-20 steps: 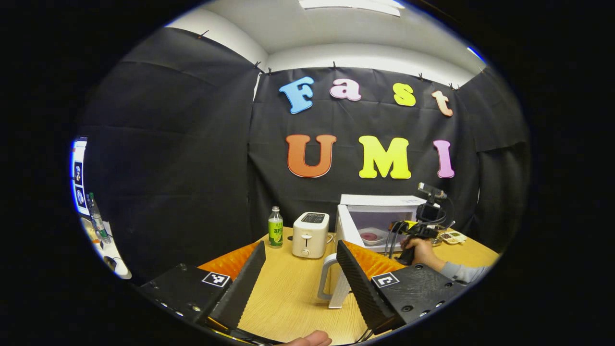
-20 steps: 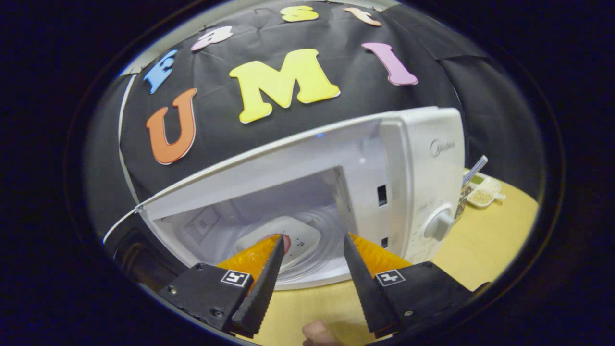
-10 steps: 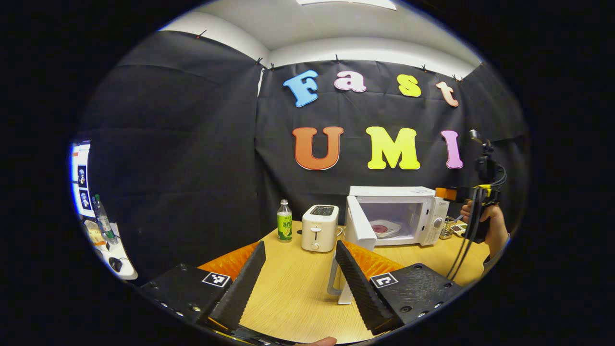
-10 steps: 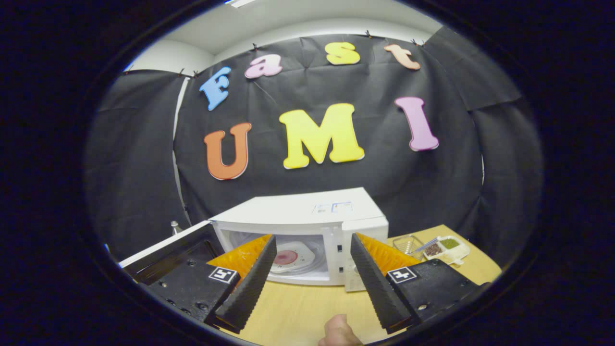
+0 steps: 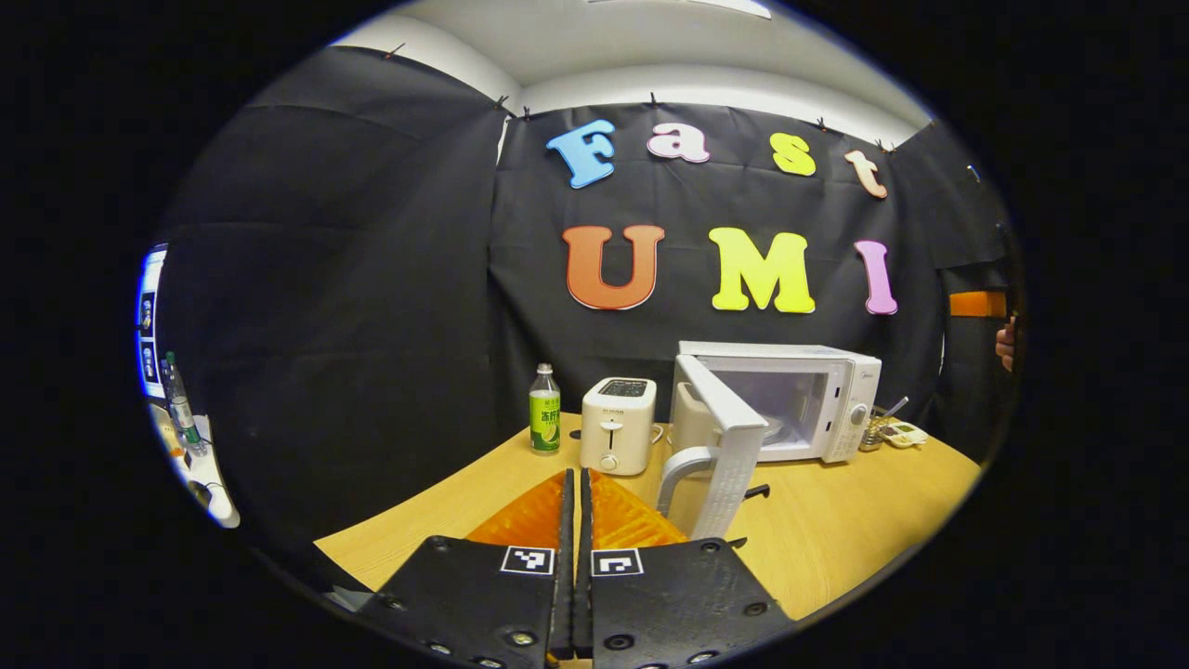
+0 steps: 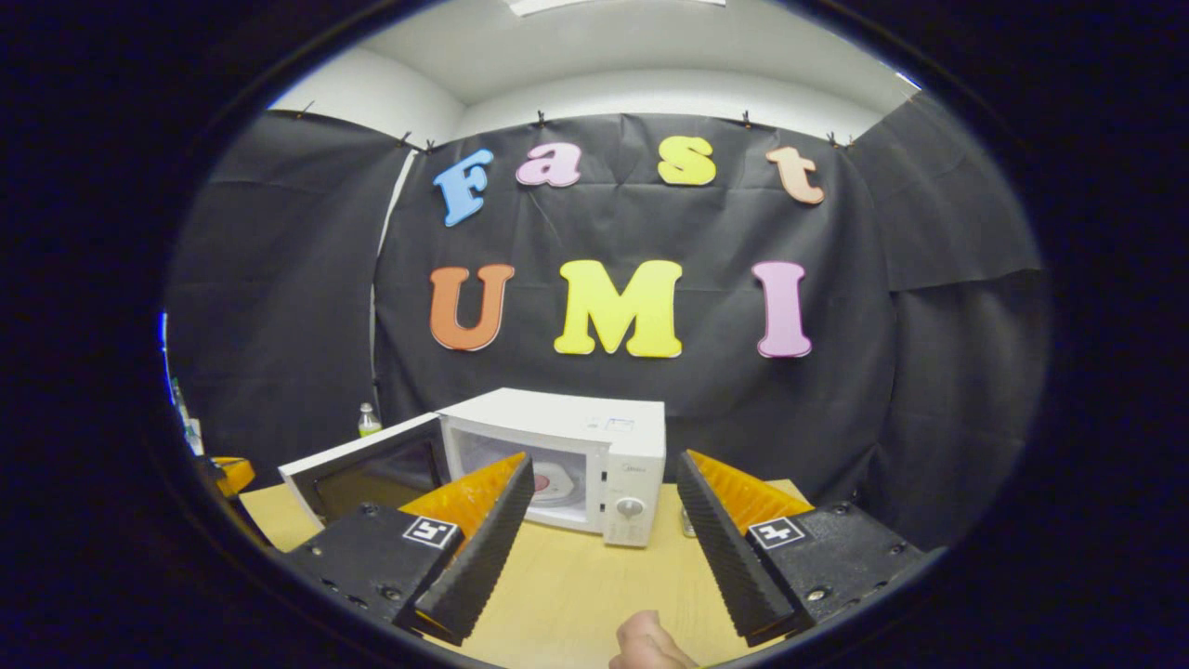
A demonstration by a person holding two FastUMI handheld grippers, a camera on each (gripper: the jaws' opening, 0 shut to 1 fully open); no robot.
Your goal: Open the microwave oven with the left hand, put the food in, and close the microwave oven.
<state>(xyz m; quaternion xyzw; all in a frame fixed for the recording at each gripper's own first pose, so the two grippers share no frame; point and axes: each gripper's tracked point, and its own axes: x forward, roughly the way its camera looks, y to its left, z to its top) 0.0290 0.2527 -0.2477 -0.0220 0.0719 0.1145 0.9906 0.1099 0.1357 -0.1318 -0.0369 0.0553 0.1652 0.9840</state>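
Note:
The white microwave [image 5: 808, 395] stands at the back of the wooden table [image 5: 836, 520], its door [image 5: 720, 446] swung out to the left with the white handle toward me. My left gripper [image 5: 576, 506] is shut with nothing between its fingers, just left of and short of the door handle. In the right gripper view the microwave [image 6: 594, 446] stands ahead with its door [image 6: 362, 469] open, and a white plate with pink food [image 6: 555, 484] lies inside. My right gripper [image 6: 604, 525] is open and empty, well back from the opening.
A white toaster [image 5: 618, 423] and a green-labelled bottle [image 5: 544, 409] stand left of the microwave. A small tray of condiments [image 5: 894, 432] lies to its right. A hand [image 5: 1005, 344] shows at the far right edge. A thumb [image 6: 650, 641] rests below my right gripper.
My left gripper has gone from open to shut. My right gripper has pulled back out of the microwave and away from it, leaving the plate of food inside.

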